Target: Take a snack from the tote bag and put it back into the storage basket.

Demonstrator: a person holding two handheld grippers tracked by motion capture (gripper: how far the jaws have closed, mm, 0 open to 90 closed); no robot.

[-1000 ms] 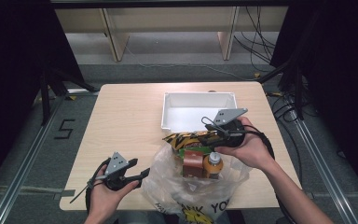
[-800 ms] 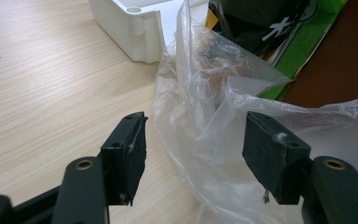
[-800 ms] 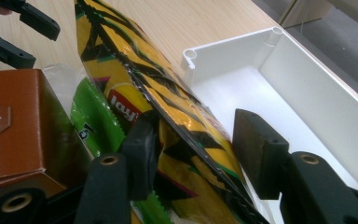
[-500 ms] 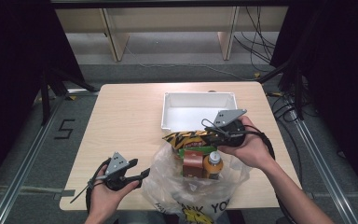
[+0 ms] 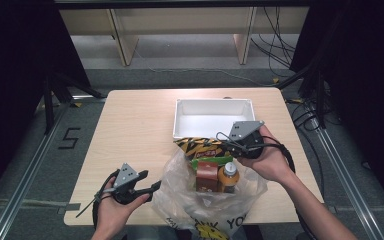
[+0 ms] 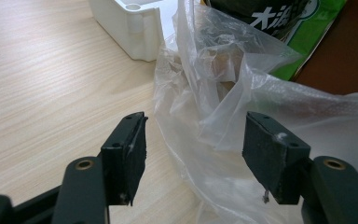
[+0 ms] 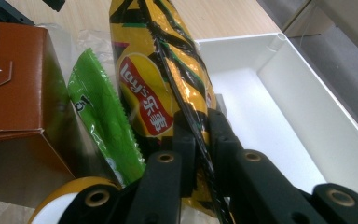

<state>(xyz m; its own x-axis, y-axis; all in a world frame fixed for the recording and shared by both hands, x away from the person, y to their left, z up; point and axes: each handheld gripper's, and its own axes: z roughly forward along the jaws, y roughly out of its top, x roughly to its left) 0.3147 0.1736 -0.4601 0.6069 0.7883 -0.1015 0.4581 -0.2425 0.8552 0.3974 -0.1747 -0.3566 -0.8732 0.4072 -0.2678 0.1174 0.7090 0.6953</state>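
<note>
The left claw (image 6: 193,154) sits nearest, low at the table's near edge, its jaws standing wide apart. Thin film of the plastic bag (image 6: 223,107) bulges into the gap between them, closer to the right-hand pad, and neither pad presses on it. In the high view the same left claw (image 5: 152,188) points at the bag's (image 5: 180,195) side from just beside it.

Beyond the left claw, inside the bag's open mouth, a brown box (image 5: 206,176) stands upright with an orange bottle (image 5: 228,177) touching its right side and a green packet (image 5: 212,161) just behind them.

The right claw (image 7: 201,128) has just been closing and now pinches the end of the yellow chip bag (image 7: 156,84), both pads pressed on the crinkled foil. From this claw the chip bag runs straight ahead; the green packet (image 7: 105,121) lies along its left side, and the brown box (image 7: 14,88) is further left again. In the high view the right claw (image 5: 228,145) grips the chip bag (image 5: 202,146) at the bag's far rim.

Just past the right claw, to its right in the right gripper view, lies the white bin (image 7: 317,116). It rests on the table (image 5: 130,130), its near wall close behind the chip bag.
</note>
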